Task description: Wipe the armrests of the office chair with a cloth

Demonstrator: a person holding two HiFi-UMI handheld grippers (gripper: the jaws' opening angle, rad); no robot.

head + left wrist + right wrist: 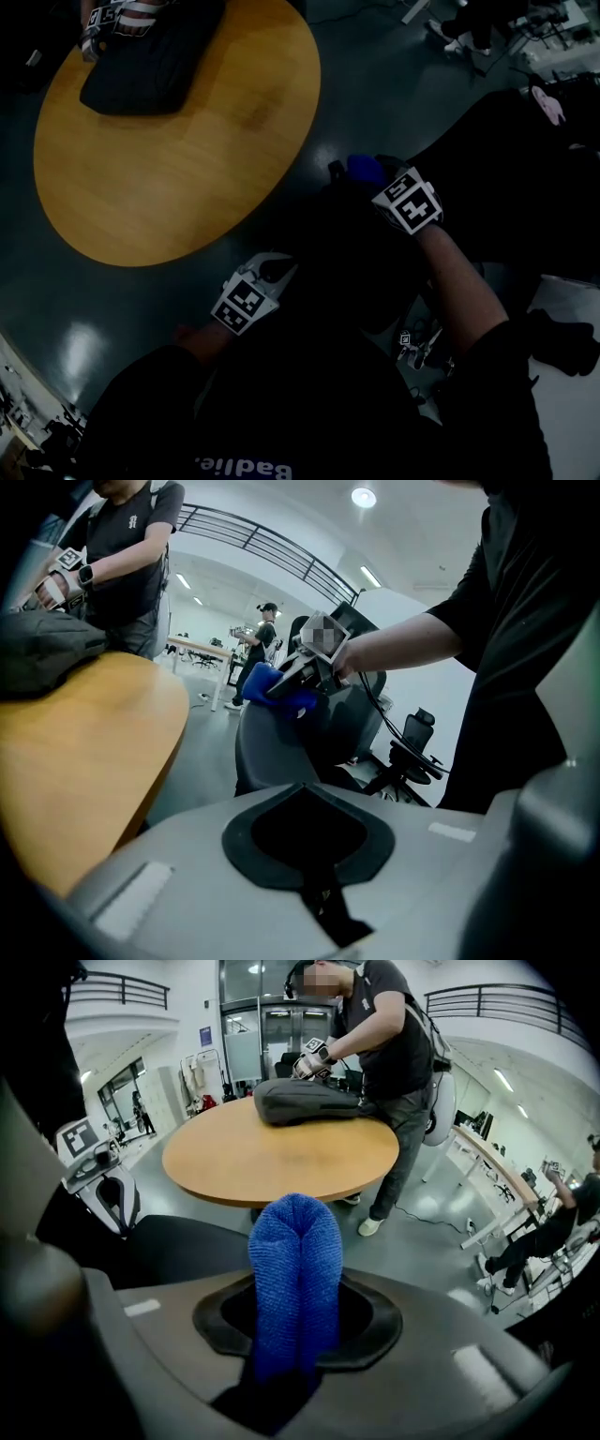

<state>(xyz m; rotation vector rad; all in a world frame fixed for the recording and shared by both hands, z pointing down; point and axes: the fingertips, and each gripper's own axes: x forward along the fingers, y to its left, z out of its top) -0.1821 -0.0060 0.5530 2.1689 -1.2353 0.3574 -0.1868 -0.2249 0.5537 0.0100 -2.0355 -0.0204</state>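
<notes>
1. L gripper (319, 892): jaws pressed together, nothing between, beside chair (272, 757).
2. R gripper (380, 183) pinches folded blue cloth (295, 1260), held just above chair.
3. Beyond: round worktop (178, 178) w/ dark bag (150, 56).

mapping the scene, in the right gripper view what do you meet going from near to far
blue cloth → black office chair → round wooden table → dark bag on the table's far side

The cloth (295, 1269) is bright blue with a ribbed knit. The round bench (187, 169) is orange-tan wood grain; the bag (155, 56) on it black. The 2 marker cubes (410, 202) (246, 305) show black-and-white squares.
</notes>
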